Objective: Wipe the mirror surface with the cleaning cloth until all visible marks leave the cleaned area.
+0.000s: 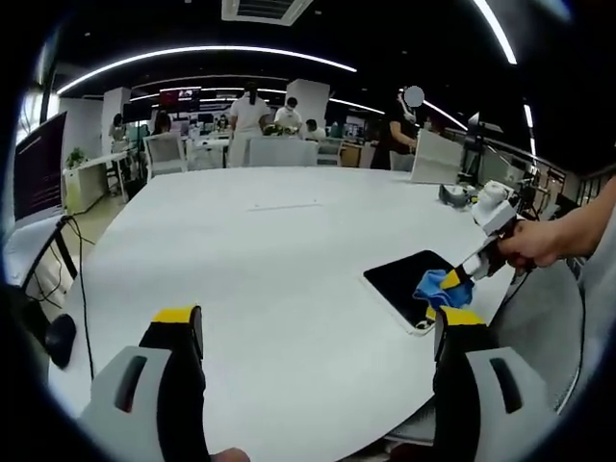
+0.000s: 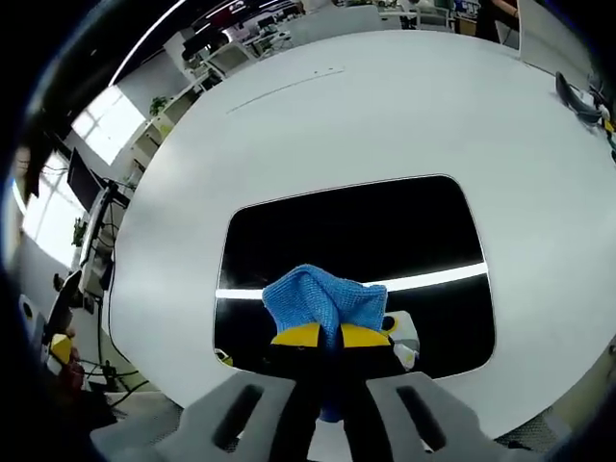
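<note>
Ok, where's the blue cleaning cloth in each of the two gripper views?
Left gripper view: blue cloth at lower right, on the dark mirror, held by the right gripper.
Right gripper view: low centre, pinched between the gripper's yellow tips, resting on the mirror.
Shared landmark: the round white table.

Left gripper (image 1: 318, 332) jaws spread wide; right gripper (image 2: 330, 336) jaws clamped together.

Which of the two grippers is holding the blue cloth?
The right gripper, shut on the bunched blue cleaning cloth over the dark rectangular mirror; the left gripper hangs open above the white table.
</note>
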`<control>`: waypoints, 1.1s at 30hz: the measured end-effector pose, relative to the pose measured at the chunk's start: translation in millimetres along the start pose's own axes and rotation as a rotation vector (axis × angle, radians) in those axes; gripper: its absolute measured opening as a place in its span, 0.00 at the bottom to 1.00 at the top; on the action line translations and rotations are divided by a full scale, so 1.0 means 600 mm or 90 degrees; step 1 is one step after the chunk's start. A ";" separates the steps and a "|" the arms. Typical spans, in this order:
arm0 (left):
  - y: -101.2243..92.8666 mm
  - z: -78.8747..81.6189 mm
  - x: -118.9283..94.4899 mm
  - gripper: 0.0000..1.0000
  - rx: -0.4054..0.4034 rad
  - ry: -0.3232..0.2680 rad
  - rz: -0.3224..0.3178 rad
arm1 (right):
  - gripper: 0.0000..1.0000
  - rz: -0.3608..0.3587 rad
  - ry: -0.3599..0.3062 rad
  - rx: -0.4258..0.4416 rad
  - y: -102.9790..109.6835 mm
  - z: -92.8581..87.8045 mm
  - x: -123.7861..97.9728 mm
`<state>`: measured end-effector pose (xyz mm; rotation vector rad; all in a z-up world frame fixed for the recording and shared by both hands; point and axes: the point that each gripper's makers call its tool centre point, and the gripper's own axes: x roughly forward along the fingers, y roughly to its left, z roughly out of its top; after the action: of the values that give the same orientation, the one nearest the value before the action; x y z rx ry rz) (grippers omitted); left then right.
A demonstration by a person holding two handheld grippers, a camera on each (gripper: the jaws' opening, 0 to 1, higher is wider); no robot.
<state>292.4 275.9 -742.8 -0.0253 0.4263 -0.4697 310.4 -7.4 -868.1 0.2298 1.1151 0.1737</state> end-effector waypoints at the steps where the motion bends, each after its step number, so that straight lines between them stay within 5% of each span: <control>1: 0.001 0.001 0.000 0.99 0.000 -0.001 -0.001 | 0.00 0.004 0.002 0.003 0.004 -0.002 0.000; 33: -0.007 0.004 -0.006 0.99 0.004 -0.001 -0.010 | 0.00 0.032 0.020 -0.029 0.087 -0.007 0.027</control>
<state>288.8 273.8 -738.6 -0.0233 0.4238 -0.4861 312.3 47.5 -870.1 0.2157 1.1358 0.2480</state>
